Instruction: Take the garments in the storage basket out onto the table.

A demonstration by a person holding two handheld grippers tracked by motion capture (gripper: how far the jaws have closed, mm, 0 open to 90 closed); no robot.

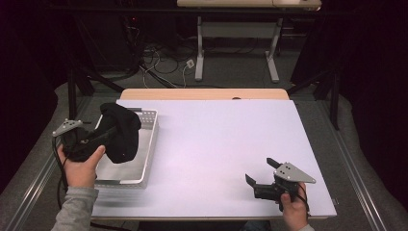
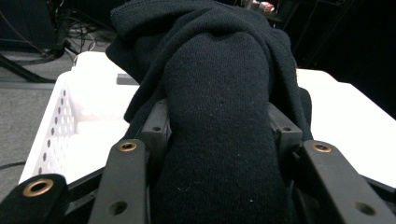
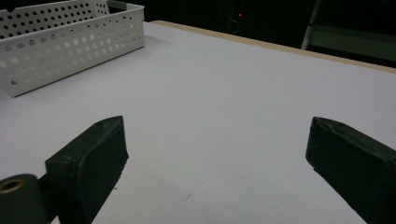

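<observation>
Left hand-held gripper (image 1: 107,136) (black garment (image 1: 121,131)) over basket (image 1: 149,126)

I counted one black knitted garment (image 1: 121,132), one white perforated basket (image 1: 148,144) beneath it, and two grippers beside that basket.

Left gripper (image 1: 108,137) raised at the left, jaws clamped, right gripper (image 1: 262,173) held low, jaws spread wide

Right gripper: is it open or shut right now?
Open. In its own view the right gripper has its two black jaws spread wide with bare white table between them; nothing is held.
</observation>
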